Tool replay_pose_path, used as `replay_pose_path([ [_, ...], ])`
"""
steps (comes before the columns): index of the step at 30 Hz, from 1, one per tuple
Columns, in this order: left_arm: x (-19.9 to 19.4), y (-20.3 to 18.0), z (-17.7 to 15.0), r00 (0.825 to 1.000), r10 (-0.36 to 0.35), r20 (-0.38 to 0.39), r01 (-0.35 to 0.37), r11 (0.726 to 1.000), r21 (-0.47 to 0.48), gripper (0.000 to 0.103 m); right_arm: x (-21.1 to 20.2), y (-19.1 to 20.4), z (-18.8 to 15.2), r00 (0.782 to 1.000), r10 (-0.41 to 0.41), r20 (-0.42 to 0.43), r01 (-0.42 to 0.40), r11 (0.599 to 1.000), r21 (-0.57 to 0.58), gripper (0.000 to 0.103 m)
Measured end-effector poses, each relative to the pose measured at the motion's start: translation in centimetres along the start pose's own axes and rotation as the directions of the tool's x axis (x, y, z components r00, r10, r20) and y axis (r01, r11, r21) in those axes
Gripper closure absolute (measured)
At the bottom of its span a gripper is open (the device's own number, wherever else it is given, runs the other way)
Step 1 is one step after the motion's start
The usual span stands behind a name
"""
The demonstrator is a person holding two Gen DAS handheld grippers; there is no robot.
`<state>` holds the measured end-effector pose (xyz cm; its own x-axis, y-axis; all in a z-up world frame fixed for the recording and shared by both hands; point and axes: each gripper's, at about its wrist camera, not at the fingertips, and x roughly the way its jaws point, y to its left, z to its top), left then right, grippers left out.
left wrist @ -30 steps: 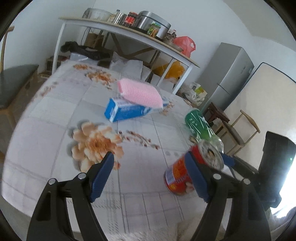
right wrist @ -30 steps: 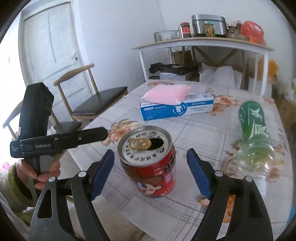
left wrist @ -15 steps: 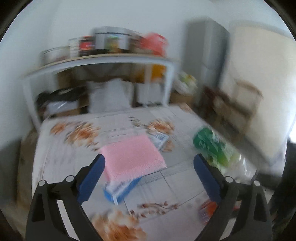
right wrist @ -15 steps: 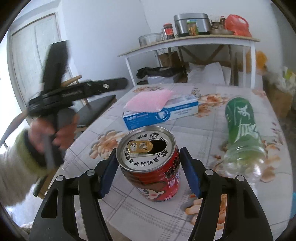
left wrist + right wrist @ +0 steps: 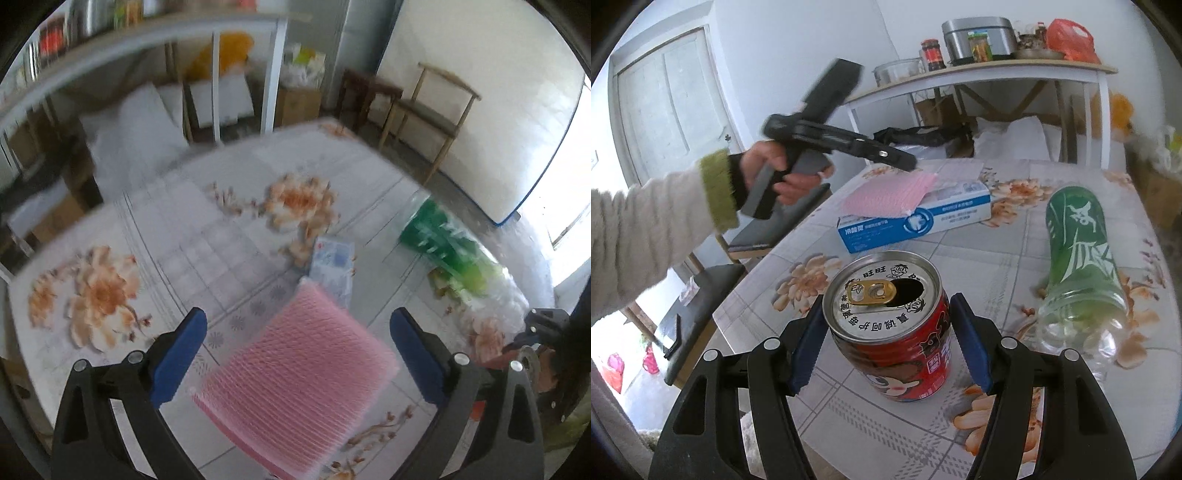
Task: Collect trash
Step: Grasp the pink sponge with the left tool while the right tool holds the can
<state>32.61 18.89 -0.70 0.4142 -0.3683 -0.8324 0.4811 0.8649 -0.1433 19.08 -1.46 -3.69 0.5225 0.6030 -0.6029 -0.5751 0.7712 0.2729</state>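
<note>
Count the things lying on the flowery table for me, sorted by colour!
Red: 1, the can.
Green: 1, the bottle on its side.
Pink: 1, the sponge.
Blue and white: 1, the box under the sponge.
Total: 4

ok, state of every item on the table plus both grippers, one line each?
red can: upright, tab opened, clamped at its sides
right gripper: shut on the can
green bottle: lying on its side
pink sponge: resting on the box
blue box: lying flat
left gripper: opening, empty, sponge below between its fingers
</note>
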Motion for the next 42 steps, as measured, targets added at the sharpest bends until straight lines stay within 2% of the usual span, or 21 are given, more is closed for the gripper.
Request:
replay_pose_path([
  [2,1.2,0.5,-0.4,0.997,-0.018,-0.073,0.017,1.0,-0.014,0.006,0.0,0.0,0.1,1.0,-0.002,0.0,0.002,1.0,-0.003,0.04],
  [4,1.2,0.2,-0.9,0.995,-0.031,-0.092,0.031,0.999,0.005,0.006,0.0,-0.2,0.1,1.0,-0.002,-0.001,0.002,1.0,0.006,0.04],
  [8,0.2,-1.2,-2.4,0.996,0.014,-0.085,-0.008,0.997,0.082,0.006,-0.1,-0.6,0.1,1.0,0.012,0.004,-0.012,1.0,0.026,0.04],
  [12,-0.2,-1.8,-3.5,0.996,0.058,-0.067,-0.051,0.994,0.096,0.006,-0.2,-0.8,0.1,1.0,0.012,0.007,-0.012,0.999,0.032,0.04],
  [15,-0.7,-2.9,-4.7,0.992,0.116,-0.052,-0.11,0.988,0.112,0.006,-0.2,-0.7,0.1,1.0,-0.003,0.007,0.003,1.0,0.022,0.04],
  [18,-1.6,-4.0,-6.1,0.99,0.133,-0.035,-0.129,0.987,0.096,0.006,-0.3,-0.6,0.1,1.0,-0.025,0.009,0.025,1.0,0.014,0.04],
  [22,-3.6,-5.6,-8.8,0.988,0.156,0.01,-0.156,0.987,0.026,0.006,-0.3,-0.6,0.2,0.999,-0.034,0.009,0.034,0.999,0.014,0.04],
  [24,-4.6,-6.2,-10.2,0.988,0.147,0.038,-0.146,0.989,-0.025,0.006,-0.2,-0.5,0.2,0.999,-0.042,0.006,0.042,0.999,0.011,0.04],
  [27,-5.7,-7.5,-12.6,0.993,0.098,0.068,-0.09,0.99,-0.112,0.006,-0.1,-0.3,0.4,0.999,-0.052,0.0,0.052,0.999,0.013,0.04],
  [30,-5.8,-8.8,-15.4,0.997,0.004,0.082,0.015,0.973,-0.232,0.006,-0.1,-0.1,0.5,0.998,-0.07,-0.006,0.07,0.998,0.005,0.04],
  [33,-5.7,-9.8,-17.2,0.994,-0.001,0.106,0.031,0.959,-0.283,0.006,-0.2,0.0,0.6,0.997,-0.08,-0.019,0.08,0.997,0.006,0.04],
  [36,-6.6,-10.9,-17.9,0.98,0.094,0.176,-0.043,0.961,-0.273,0.006,-0.3,0.0,0.7,0.995,-0.09,-0.035,0.09,0.996,0.003,0.04],
  [38,-7.0,-11.3,-17.5,0.961,0.169,0.219,-0.124,0.97,-0.207,0.006,-0.2,-0.1,0.9,0.994,-0.094,-0.051,0.094,0.996,0.004,0.04],
  [40,-6.6,-10.9,-17.0,0.953,0.203,0.223,-0.173,0.974,-0.148,0.006,-0.2,-0.1,0.9,0.994,-0.093,-0.063,0.094,0.996,0.007,0.039],
  [42,-5.8,-9.6,-16.2,0.954,0.208,0.216,-0.189,0.976,-0.105,0.006,-0.1,-0.1,1.0,0.993,-0.096,-0.072,0.096,0.995,0.007,0.039],
])
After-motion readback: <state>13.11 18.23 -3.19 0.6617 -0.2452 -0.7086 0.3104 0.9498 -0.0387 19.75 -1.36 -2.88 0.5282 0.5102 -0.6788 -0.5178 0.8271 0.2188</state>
